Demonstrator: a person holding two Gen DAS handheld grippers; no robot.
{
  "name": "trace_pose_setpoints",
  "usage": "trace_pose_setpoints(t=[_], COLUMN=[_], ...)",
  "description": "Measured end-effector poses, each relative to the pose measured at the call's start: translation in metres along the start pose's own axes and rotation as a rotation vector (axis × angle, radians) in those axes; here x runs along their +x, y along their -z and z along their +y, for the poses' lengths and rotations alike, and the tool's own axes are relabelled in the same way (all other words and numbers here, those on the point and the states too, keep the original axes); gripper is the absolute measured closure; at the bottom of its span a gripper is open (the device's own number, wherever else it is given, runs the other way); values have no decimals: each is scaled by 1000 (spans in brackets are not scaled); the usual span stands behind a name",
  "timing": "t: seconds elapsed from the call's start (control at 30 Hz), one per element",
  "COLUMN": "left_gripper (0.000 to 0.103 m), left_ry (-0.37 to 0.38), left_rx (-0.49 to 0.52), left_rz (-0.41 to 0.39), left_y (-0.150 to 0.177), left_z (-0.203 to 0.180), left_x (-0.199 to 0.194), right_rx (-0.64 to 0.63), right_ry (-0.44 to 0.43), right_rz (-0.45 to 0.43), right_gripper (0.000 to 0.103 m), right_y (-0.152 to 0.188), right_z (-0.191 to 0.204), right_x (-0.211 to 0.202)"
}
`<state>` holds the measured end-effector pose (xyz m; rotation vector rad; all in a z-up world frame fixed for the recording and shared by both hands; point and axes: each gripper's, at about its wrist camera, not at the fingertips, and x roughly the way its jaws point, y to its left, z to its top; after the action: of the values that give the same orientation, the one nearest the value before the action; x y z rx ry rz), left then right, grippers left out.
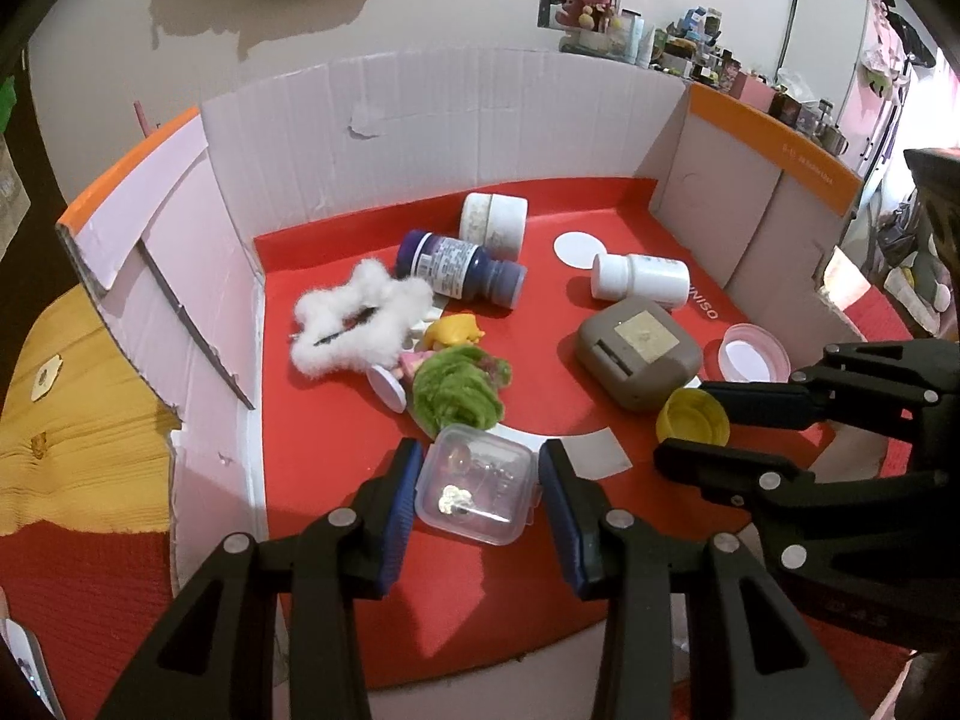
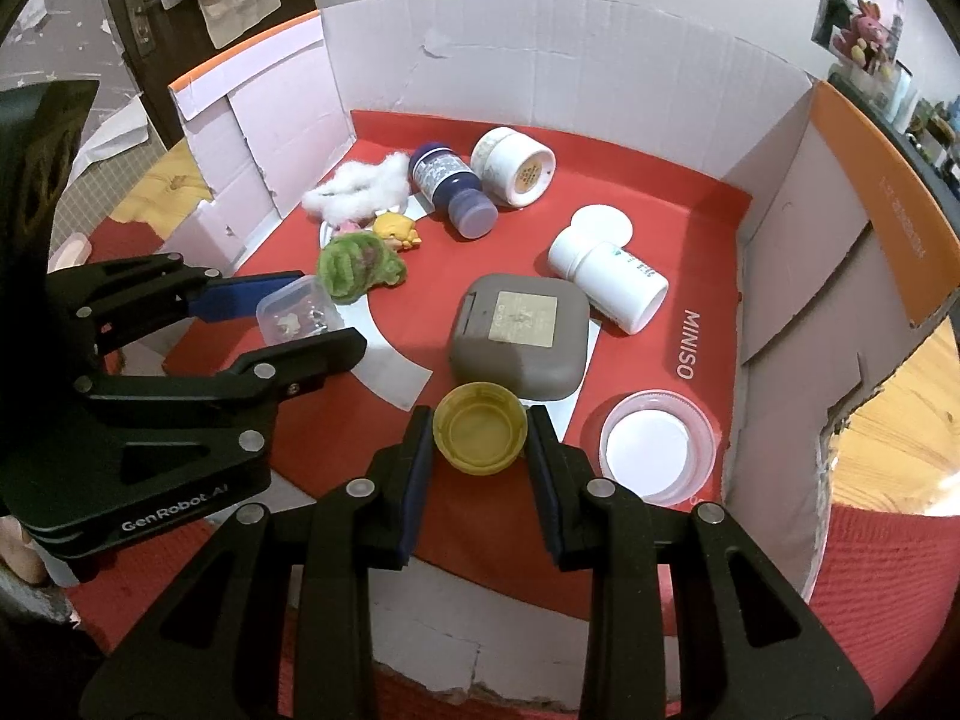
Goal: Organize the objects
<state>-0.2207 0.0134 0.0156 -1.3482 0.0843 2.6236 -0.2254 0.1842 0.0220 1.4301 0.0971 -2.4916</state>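
My left gripper [image 1: 477,483] is shut on a small clear plastic box [image 1: 477,486] of trinkets, low over the red floor of the cardboard box [image 1: 336,480]; the clear box also shows in the right wrist view [image 2: 297,315]. My right gripper [image 2: 480,435] is shut on a yellow cap [image 2: 480,435], open side up, which also shows in the left wrist view [image 1: 693,420]. Both sit at the near edge of the box, the right gripper to the right of the left.
On the red floor lie a grey square case [image 2: 519,336], a white pill bottle [image 2: 609,279], a purple bottle [image 2: 453,189], a white jar [image 2: 513,165], a pink-rimmed lid [image 2: 657,447], a white fluffy piece [image 1: 360,318], a green fluffy piece [image 1: 459,390] and a yellow figurine [image 1: 453,330]. Cardboard walls [image 1: 420,132] surround three sides.
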Motion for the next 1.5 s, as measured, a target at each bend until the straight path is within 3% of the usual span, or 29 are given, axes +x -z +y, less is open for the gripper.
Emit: trace_pose_setpoints(t=[0.93,1.13,1.17,1.2,1.27,1.5], left_gripper=[56,44,43,40,38,36], left_ry=[-22,-33,-35,-37,-45,-57], left_rx=[-3,-13,-11,-8,-7,-25], left_rz=[-12,-45,-47,-50,-58,-73], left_y=[3,3,4,4,5,9], left_z=[1,2,2,1,0,2], left_x=[-8,-20,-21,-22,-24,-30], right_rx=[21,34,37,40,43,66], right_ry=[-10,-2,-2,0,9,4], right_rz=[-41,-59,-64,-68,-87,-107], right_gripper=[73,72,68,54,40,40], right_y=[3,7,8,8,10,15], right_z=[6,5,5,4,5,3], right_x=[-6,-13,-15,-16,-20,-28])
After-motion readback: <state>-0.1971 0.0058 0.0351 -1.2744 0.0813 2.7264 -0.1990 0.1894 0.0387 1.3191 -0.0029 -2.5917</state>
